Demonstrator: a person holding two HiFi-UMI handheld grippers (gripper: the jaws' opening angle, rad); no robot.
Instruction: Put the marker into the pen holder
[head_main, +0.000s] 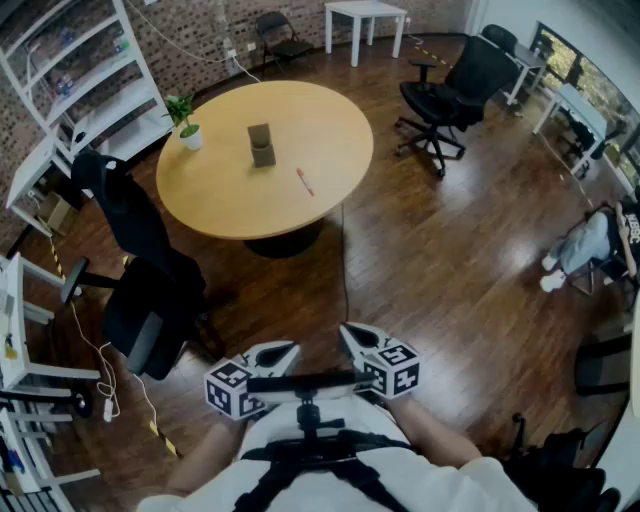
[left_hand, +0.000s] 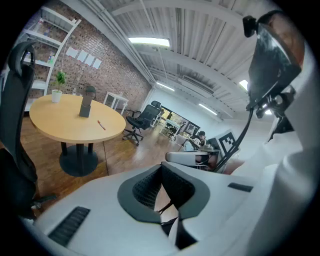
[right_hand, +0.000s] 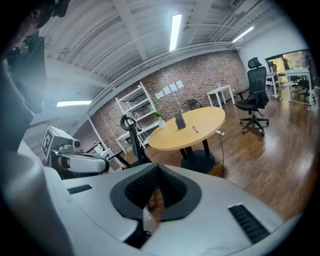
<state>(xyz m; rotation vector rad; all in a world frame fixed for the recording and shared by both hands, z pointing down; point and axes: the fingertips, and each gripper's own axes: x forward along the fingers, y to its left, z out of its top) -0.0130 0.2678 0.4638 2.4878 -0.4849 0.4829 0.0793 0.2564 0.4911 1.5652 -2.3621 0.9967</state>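
A red marker (head_main: 304, 181) lies on the round wooden table (head_main: 220, 200), far ahead of me. Just left of it and further back stands the dark grey pen holder (head_main: 262, 145). Both grippers hang close to my body, well short of the table. My left gripper (head_main: 283, 351) and my right gripper (head_main: 350, 334) are shut, with nothing between the jaws. The left gripper view shows the left gripper (left_hand: 161, 175), with the pen holder (left_hand: 87, 102) and the marker (left_hand: 101, 125) in the distance. The right gripper view shows the right gripper (right_hand: 156, 181), the pen holder (right_hand: 179, 120) and the marker (right_hand: 195, 129).
A small potted plant (head_main: 187, 125) stands at the table's left edge. One black office chair (head_main: 135, 260) sits left of the table, another (head_main: 455, 85) at the upper right. White shelves (head_main: 80, 70) line the brick wall. A cable (head_main: 345, 270) runs across the wooden floor.
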